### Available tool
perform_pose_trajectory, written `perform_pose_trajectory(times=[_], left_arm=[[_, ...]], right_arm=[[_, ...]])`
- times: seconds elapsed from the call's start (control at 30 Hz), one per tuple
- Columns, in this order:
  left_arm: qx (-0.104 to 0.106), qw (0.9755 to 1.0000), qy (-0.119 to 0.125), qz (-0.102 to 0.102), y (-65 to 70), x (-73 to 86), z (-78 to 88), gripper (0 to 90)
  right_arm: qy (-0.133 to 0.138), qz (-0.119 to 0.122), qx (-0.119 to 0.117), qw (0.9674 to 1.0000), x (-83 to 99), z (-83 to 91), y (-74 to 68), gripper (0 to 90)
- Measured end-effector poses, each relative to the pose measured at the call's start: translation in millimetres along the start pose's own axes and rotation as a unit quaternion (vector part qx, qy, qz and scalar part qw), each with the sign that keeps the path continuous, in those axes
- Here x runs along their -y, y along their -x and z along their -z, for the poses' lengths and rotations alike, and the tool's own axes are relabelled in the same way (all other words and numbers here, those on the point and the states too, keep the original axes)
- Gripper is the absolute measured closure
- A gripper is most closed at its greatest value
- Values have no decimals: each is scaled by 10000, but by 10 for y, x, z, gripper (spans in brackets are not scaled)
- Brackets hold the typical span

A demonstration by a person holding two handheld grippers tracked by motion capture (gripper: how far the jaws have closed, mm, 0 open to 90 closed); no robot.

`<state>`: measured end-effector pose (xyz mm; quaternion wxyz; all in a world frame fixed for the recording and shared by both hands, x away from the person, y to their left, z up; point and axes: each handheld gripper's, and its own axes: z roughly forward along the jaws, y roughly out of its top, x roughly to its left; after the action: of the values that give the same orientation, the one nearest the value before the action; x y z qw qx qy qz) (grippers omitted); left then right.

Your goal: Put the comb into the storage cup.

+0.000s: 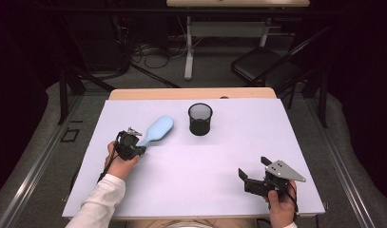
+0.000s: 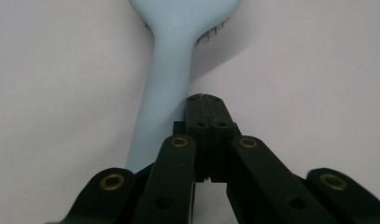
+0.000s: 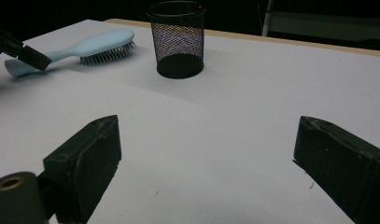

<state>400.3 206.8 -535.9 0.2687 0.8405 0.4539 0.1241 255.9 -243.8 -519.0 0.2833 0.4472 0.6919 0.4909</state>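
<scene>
White covering spreads over the wooden table [image 1: 134,185], and dark floor, cables, a desk frame and a black folding chair [image 1: 260,64] fill the dim background beyond its far edge

On the left half of the table lies a pale blue plastic hairbrush [image 1: 157,130] with its oval head pointing away from the person and toward the middle, bristles down on the surface as the right gripper view shows. Just to the right of the head, close but apart from it, stands a black wire-mesh pencil cup [image 1: 200,118], upright and open at the top

The left gripper [image 1: 134,148] sits at the near end of the brush handle, held in a hand with a white sleeve behind it. In the left gripper view its two black jaws are pressed flat together with nothing between them, and their tips lie just beside the handle, on its right side in that view; whether they touch it is hard to tell from this angle

The right gripper [image 1: 254,172], topped by a grey three-cornered plate, rests near the front right corner of the table, well apart from brush and cup. Its jaws are spread wide, with bare white surface between them
</scene>
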Motion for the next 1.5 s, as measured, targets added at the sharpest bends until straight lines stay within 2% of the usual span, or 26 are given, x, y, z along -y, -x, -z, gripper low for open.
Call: perform_pose_trajectory(times=[0.43,0.93,1.23,1.5], left_arm=[[3,10000,9,-58,37,-8,2,900],[59,9998,203,-69,74,-36,84,886],[60,9994,347,-5,43,-39,146,840],[13,9990,454,-2,19,-53,207,721]], right_arm=[[6,-3,4,10000,-2,4,3,72],[3,10,4,10000,-2,2,3,74],[2,20,1,10000,-2,3,4,80],[-3,17,1,10000,-2,2,4,81]])
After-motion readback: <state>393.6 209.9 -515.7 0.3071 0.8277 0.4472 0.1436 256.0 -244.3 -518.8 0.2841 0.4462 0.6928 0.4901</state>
